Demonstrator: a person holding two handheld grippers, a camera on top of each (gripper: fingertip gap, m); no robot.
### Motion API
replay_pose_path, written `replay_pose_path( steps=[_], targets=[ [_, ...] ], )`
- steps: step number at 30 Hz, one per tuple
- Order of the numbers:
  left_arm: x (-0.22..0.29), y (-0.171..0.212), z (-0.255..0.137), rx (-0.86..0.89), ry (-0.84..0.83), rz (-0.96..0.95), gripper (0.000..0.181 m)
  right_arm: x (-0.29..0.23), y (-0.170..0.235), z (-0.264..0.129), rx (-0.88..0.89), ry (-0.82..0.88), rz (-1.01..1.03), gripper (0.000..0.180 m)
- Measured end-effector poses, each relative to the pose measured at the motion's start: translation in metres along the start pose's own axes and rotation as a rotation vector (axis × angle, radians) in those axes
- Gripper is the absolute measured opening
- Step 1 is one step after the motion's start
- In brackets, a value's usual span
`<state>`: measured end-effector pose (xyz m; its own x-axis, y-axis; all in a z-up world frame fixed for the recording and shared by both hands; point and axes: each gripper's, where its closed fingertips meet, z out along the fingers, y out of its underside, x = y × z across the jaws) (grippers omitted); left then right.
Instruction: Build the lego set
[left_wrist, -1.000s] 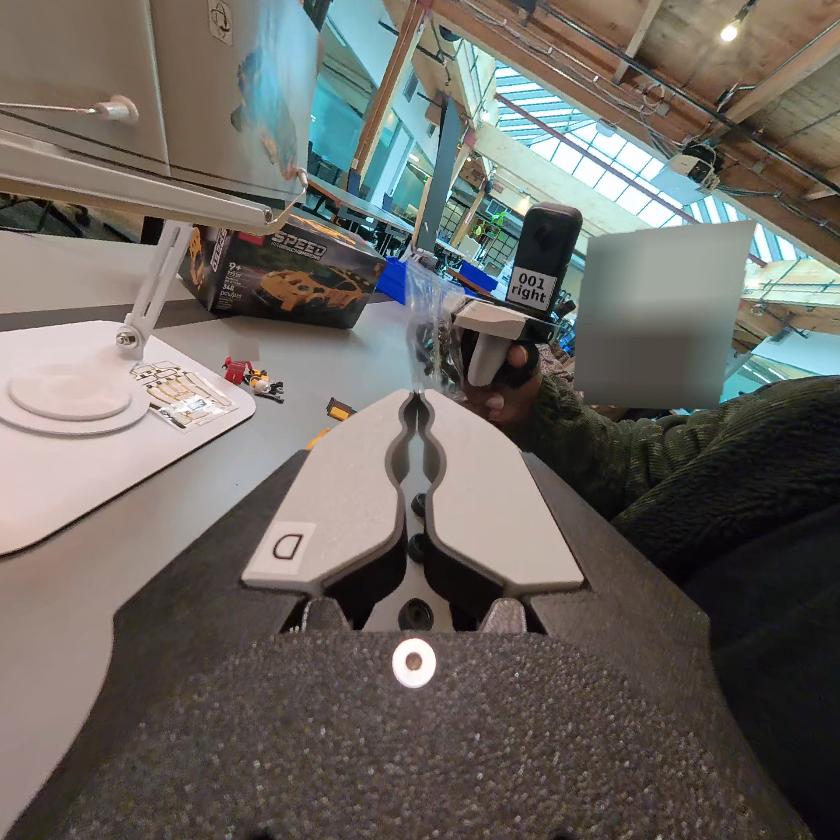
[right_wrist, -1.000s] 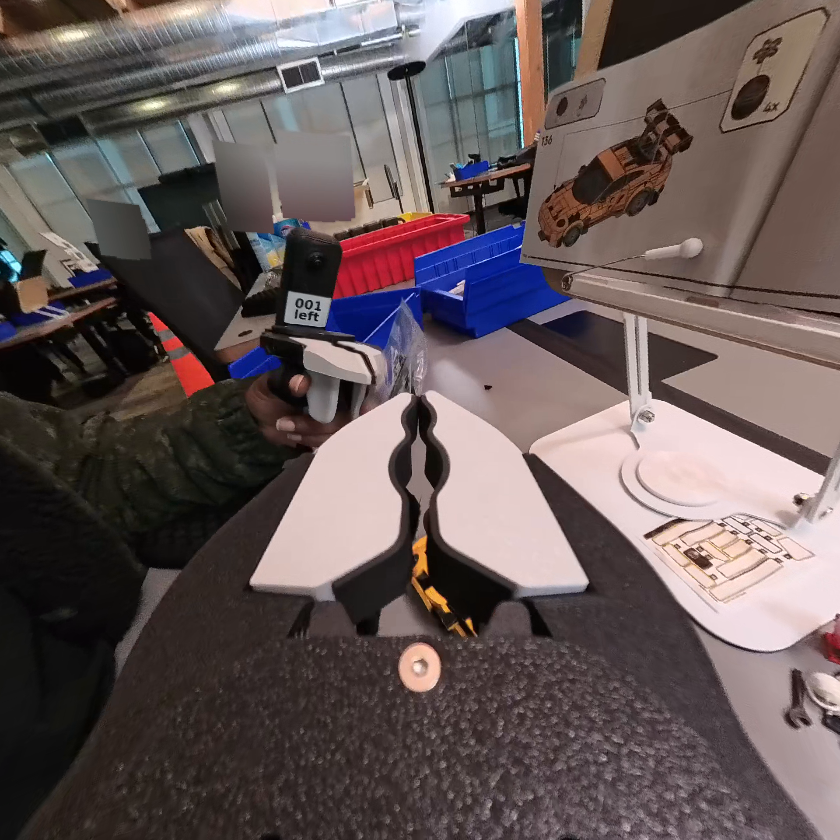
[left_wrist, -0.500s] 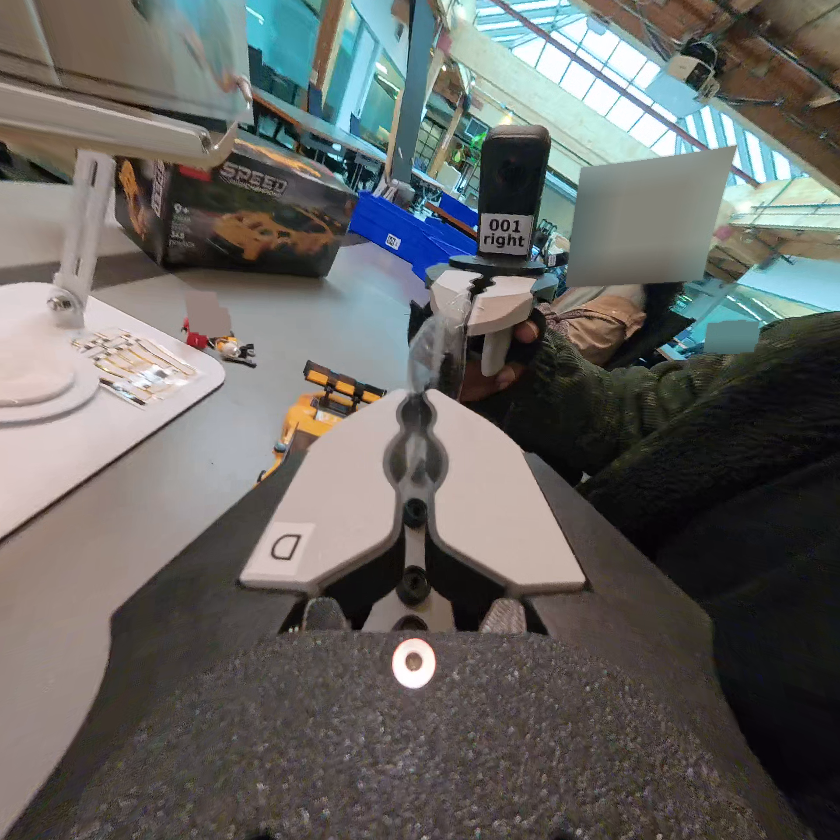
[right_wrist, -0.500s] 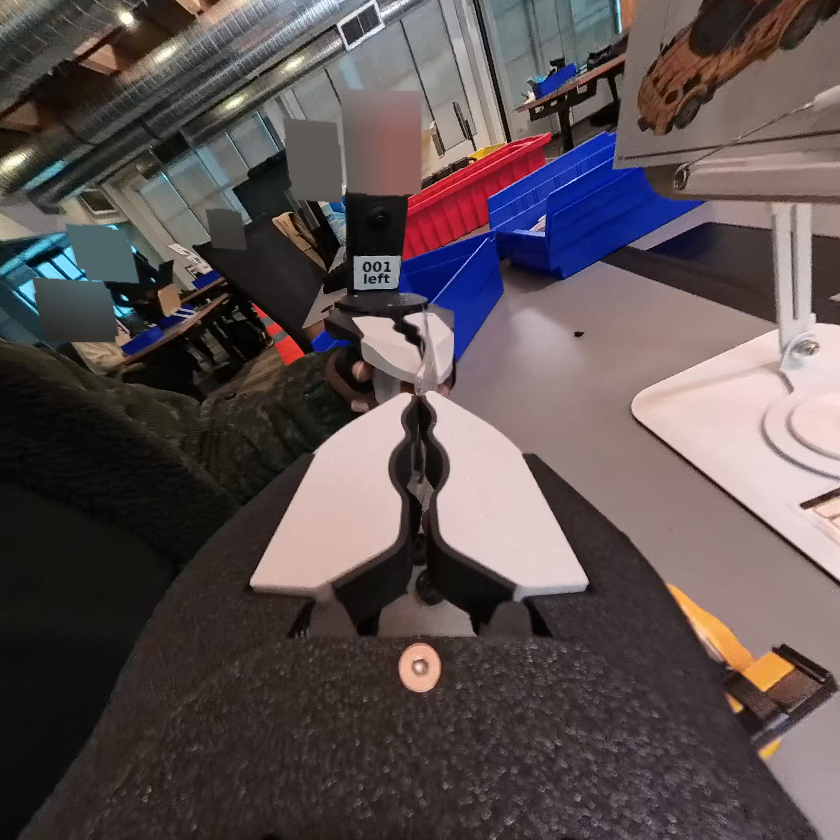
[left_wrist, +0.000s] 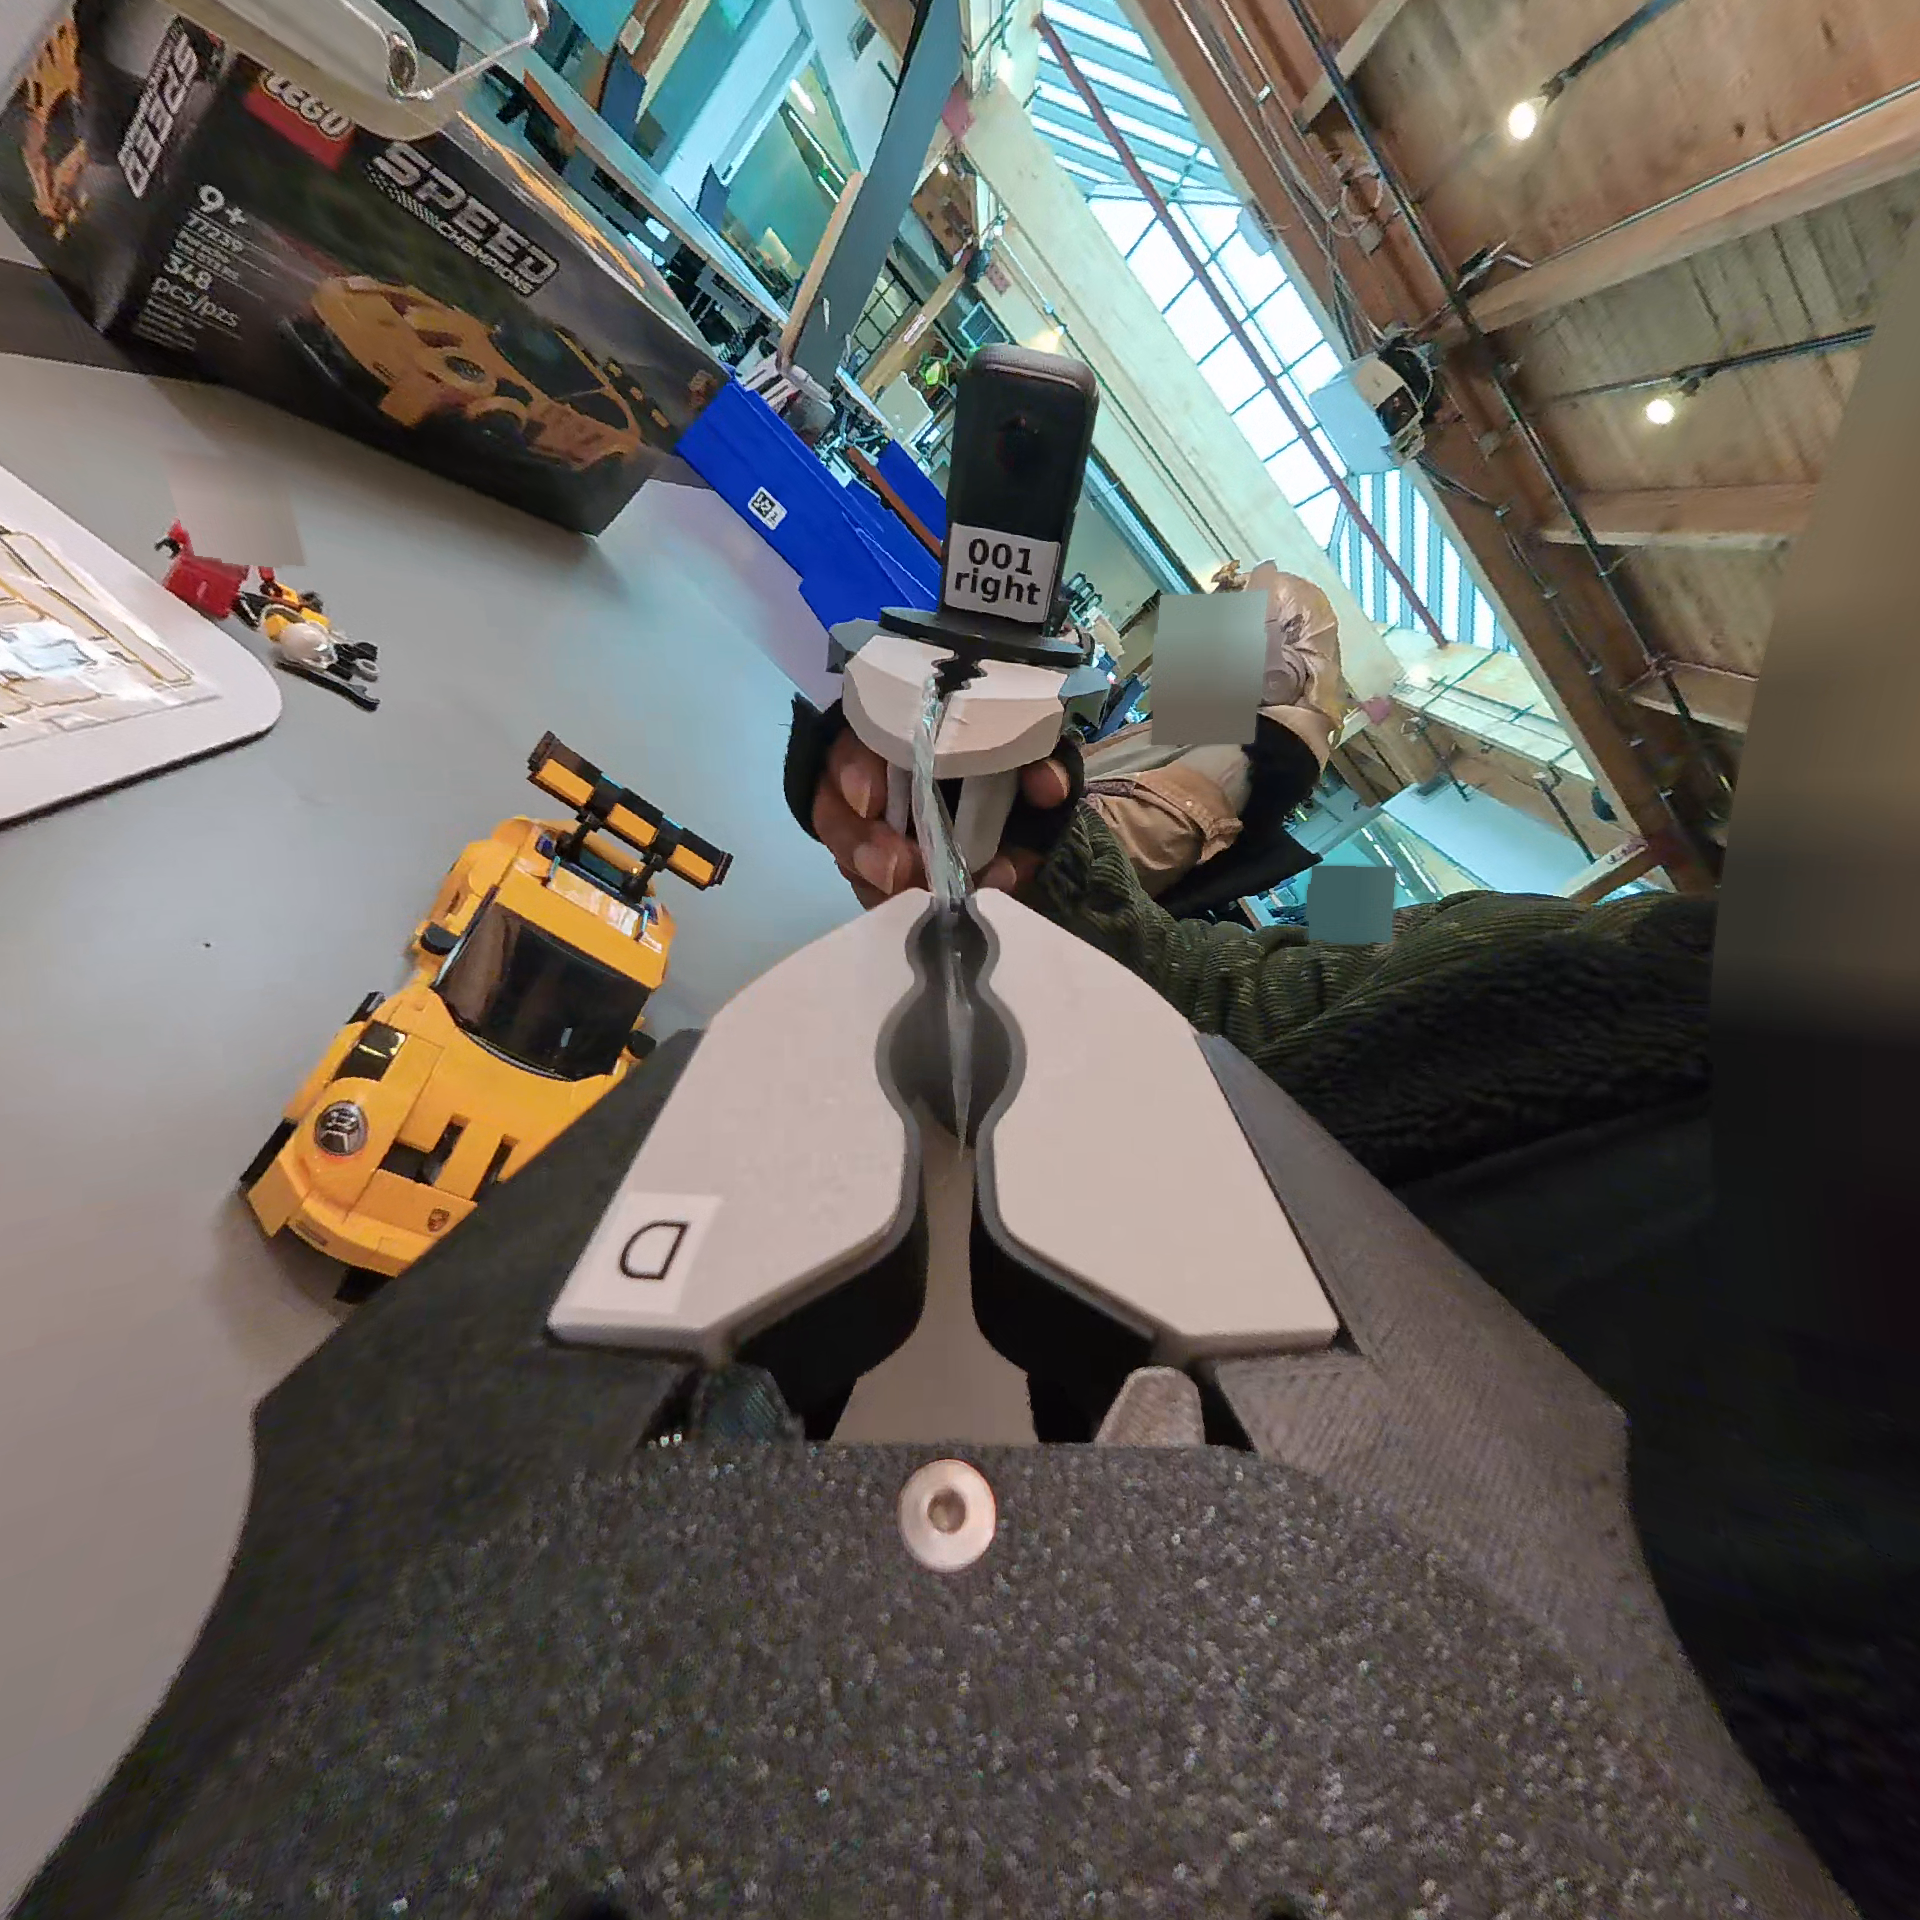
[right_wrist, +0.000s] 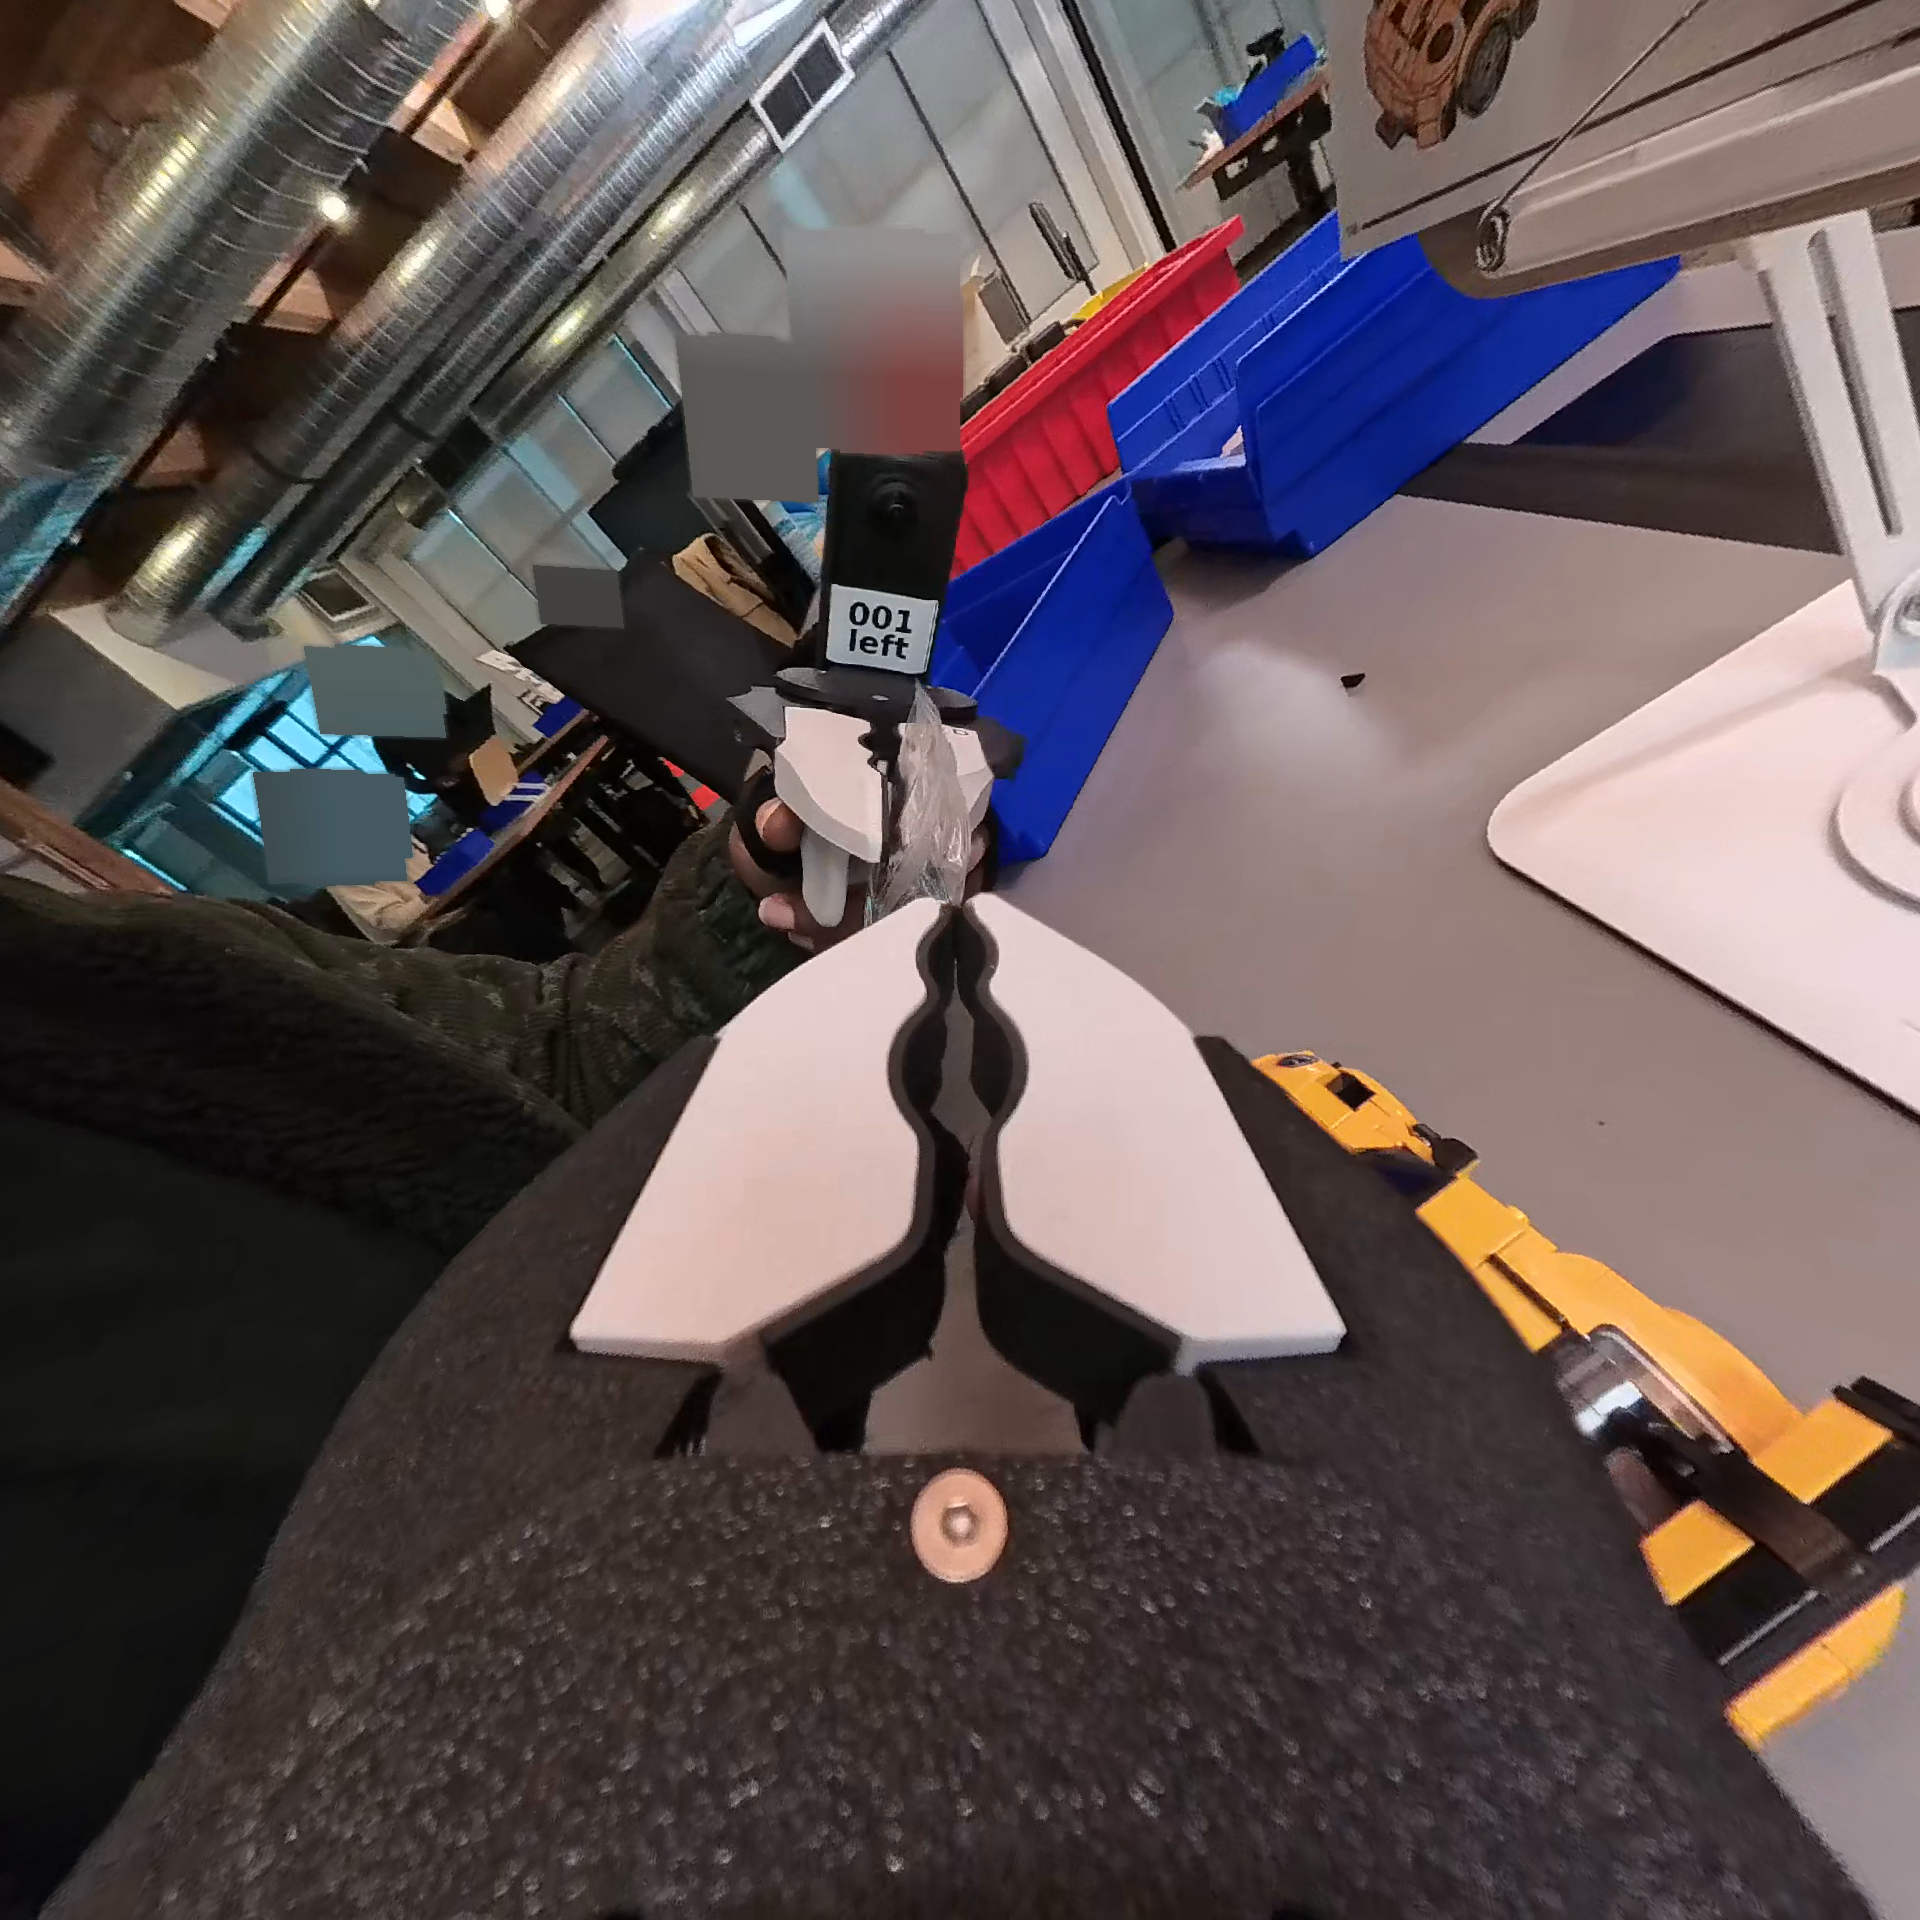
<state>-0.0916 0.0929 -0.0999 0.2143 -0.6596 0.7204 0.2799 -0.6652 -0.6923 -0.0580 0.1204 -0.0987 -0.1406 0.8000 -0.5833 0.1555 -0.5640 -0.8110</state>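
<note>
A small clear plastic bag (left_wrist: 933, 800) is stretched taut between my two grippers, above the grey table. My left gripper (left_wrist: 951, 912) is shut on one end of the bag. My right gripper (right_wrist: 951, 910) is shut on the other end (right_wrist: 925, 816). The grippers face each other: the right one shows in the left wrist view (left_wrist: 951, 707), the left one in the right wrist view (right_wrist: 883, 774). The built yellow Lego car (left_wrist: 468, 1060) stands on the table below them, also in the right wrist view (right_wrist: 1558, 1340). What the bag holds cannot be seen.
The Lego set box (left_wrist: 343, 301) stands at the back. Loose small pieces (left_wrist: 281, 623) lie beside the white stand base (left_wrist: 104, 675). The instruction booklet (right_wrist: 1558, 94) sits on the stand. Blue bins (right_wrist: 1351, 416) and a red bin (right_wrist: 1101, 343) line the far table edge. My right fingertips sit around 5 cm from my left ones.
Both grippers have tilted down toward the table and pulled apart, drawing the bag into a thin taut strip. The yellow car has come into full view below.
</note>
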Motion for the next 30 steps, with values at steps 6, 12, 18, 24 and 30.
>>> replay_pose_path(
  steps=[6,12,18,24,30],
  targets=[
    [0.006,0.002,0.000,-0.003,0.047,-0.019,0.002,-0.002,0.003,0.000,-0.009,-0.021,0.008,0.000],
    [-0.001,0.006,-0.001,-0.023,0.009,0.017,0.002,-0.006,0.003,-0.001,-0.013,-0.023,-0.021,0.000],
    [0.002,0.007,0.001,-0.036,0.001,0.067,0.004,-0.010,0.005,-0.002,-0.016,-0.031,-0.035,0.000],
    [0.000,0.004,0.001,-0.048,-0.050,0.165,0.010,-0.013,0.012,0.003,-0.048,-0.044,-0.045,0.000],
    [-0.002,0.003,0.008,-0.180,-0.171,0.372,0.011,-0.015,0.023,0.010,-0.099,-0.049,-0.056,0.000]
  ],
)
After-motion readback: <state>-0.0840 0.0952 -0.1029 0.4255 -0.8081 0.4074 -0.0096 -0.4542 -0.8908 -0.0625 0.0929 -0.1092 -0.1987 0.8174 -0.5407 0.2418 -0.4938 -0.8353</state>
